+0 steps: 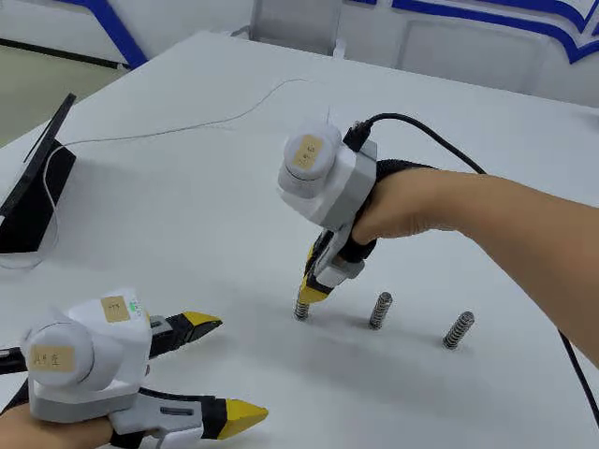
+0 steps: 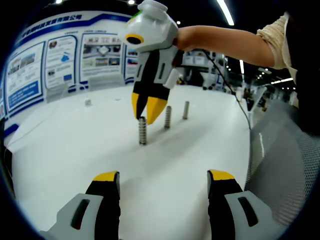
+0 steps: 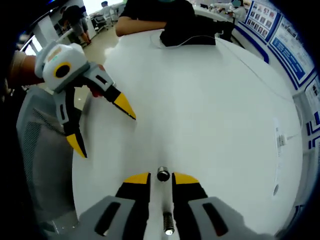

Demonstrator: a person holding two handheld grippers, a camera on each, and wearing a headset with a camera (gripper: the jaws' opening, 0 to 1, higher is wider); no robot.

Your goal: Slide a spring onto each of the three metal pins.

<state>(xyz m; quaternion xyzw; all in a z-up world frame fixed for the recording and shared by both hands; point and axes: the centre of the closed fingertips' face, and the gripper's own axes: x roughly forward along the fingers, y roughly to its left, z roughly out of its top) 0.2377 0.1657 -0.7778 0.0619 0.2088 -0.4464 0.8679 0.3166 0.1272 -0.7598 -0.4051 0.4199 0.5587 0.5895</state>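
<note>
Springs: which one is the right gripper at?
The leftmost spring in the head view; the right gripper straddles its top, the other two stand alone.

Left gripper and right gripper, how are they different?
The left gripper has jaws wide apart with nothing between; the right gripper has jaws nearly together around the top of a spring. The left points sideways, low over the table; the right points down. Both have yellow tips.
</note>
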